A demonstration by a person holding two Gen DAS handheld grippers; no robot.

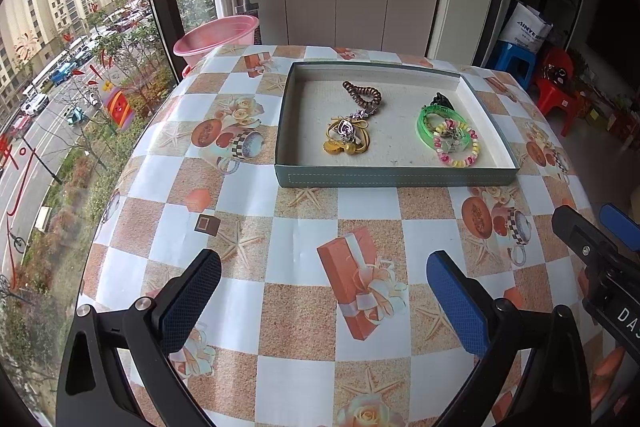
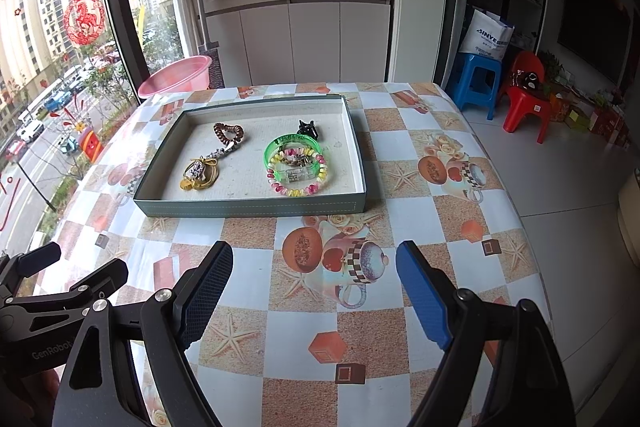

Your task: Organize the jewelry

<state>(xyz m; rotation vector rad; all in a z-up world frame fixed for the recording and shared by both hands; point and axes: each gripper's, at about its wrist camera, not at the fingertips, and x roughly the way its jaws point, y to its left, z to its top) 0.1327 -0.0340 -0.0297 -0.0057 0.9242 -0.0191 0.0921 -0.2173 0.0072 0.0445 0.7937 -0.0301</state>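
**Both tongs spread and empty above the worktop; jewelry lies in the tray**

The left tongs (image 1: 324,291) are spread wide over the checked worktop (image 1: 296,379), with nothing between the pads. The right tongs (image 2: 314,291) are equally spread and empty.

The grey-green tray (image 1: 396,177) sits ahead on the worktop. In its left half lie a brown coil bracelet (image 1: 362,93) and, nearer the front, a yellow cord piece (image 1: 344,139) with a silver heart charm. In the right half a green bangle (image 1: 430,125) overlaps a pink-and-yellow bead bracelet (image 1: 460,161), with a black clip (image 1: 440,101) behind them.

The right wrist view shows the black clip (image 2: 308,129) more clearly, and also a blue stool (image 2: 478,83) and a red chair (image 2: 526,99) on the floor. The left wrist view shows the right tongs' black frame at its right edge; the right wrist view shows the left tongs' frame at its lower left.
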